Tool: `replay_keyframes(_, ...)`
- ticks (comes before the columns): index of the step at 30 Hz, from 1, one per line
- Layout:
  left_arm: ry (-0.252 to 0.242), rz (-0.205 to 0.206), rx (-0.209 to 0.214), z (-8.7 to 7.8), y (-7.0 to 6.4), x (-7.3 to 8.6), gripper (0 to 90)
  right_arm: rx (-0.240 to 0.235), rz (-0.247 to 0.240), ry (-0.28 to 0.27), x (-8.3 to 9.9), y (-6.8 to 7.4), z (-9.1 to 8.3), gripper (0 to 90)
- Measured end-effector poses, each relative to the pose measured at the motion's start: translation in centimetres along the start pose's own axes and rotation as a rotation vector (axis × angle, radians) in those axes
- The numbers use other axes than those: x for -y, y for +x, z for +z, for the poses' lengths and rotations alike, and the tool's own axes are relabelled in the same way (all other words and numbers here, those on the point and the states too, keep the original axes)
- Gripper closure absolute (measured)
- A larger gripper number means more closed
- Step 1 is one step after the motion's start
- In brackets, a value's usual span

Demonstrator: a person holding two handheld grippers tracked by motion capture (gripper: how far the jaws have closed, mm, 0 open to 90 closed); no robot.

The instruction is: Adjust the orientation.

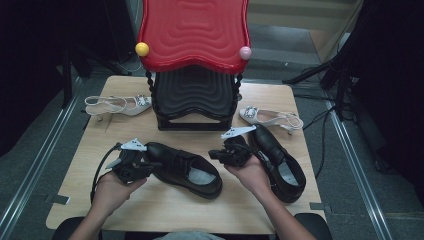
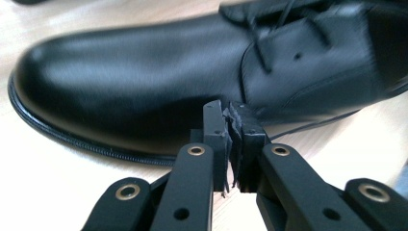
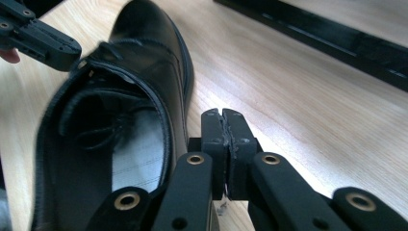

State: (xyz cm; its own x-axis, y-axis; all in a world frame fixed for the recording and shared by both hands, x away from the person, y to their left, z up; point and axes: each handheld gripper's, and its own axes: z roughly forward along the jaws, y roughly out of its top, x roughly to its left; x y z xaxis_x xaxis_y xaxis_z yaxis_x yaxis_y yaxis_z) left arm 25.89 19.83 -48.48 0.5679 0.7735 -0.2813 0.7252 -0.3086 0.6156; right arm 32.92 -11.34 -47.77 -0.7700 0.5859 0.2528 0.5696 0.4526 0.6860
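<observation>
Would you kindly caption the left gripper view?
Left gripper, jaws shut, beside a black leather shoe on the wooden table.

1. Two black leather shoes lie on the table: one [image 1: 184, 168] at the left and one [image 1: 278, 161] at the right.
2. Two pale heeled sandals lie farther back: one [image 1: 118, 104] left of the rack and one [image 1: 270, 117] right of it.
3. One shoe rack [image 1: 194, 60], with a red upper shelf and a black lower shelf.
4. Two knobs on the rack's red shelf: one yellow [image 1: 142, 48] and one pink [image 1: 245, 52].
5. One wooden table [image 1: 165, 207].
</observation>
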Motion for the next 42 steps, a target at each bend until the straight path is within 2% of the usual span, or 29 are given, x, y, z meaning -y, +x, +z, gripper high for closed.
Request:
replay_keyframes(1,0.0,0.0,0.0,0.0,0.0,0.0,87.2,0.0,0.0,0.0,0.0,0.0,0.0,90.0)
replay_keyframes(2,-0.018,-0.023,0.02,0.5,0.0,0.4,87.1,-0.012,-0.007,0.013,0.1,-0.1,0.5,90.0)
replay_keyframes(4,-0.017,-0.026,0.034,1.1,-0.2,0.6,87.0,-0.024,0.002,0.016,0.2,-0.2,0.8,88.3)
replay_keyframes(7,-0.03,-0.022,0.022,1.5,-0.3,0.7,86.7,-0.047,0.015,0.019,0.6,-0.2,1.3,86.3)
replay_keyframes(10,-0.036,-0.022,0.031,1.4,-0.1,0.7,87.0,-0.045,0.017,0.035,0.8,0.1,1.6,88.7)
replay_keyframes(12,-0.037,-0.011,0.022,1.5,-0.3,0.8,87.0,-0.045,0.018,0.03,0.9,0.2,1.6,89.2)
replay_keyframes(20,-0.039,-0.014,0.021,1.8,-0.4,0.7,88.2,-0.054,0.023,0.029,1.5,0.7,1.2,90.0)
replay_keyframes(23,-0.037,-0.015,0.024,2.0,-0.7,0.6,90.0,-0.043,0.025,0.034,1.8,1.1,0.9,90.0)
replay_keyframes(31,-0.032,-0.025,0.058,2.7,-0.8,0.1,90.0,-0.035,0.054,0.033,3.1,1.7,-0.2,90.0)
replay_keyframes(35,-0.024,-0.011,0.069,3.3,-1.0,-0.6,90.0,-0.033,0.079,0.028,3.8,1.9,-0.8,90.0)
replay_keyframes(37,-0.025,-0.013,0.075,3.5,-1.0,-0.7,90.0,-0.033,0.078,0.029,3.9,1.9,-0.9,90.0)
replay_keyframes(38,-0.017,-0.016,0.091,3.8,-0.8,-1.1,90.0,-0.024,0.074,0.03,4.0,2.0,-1.1,90.0)
replay_keyframes(42,-0.01,-0.004,0.095,4.4,-0.6,-2.0,90.0,-0.015,0.084,0.02,3.9,1.8,-1.2,88.7)
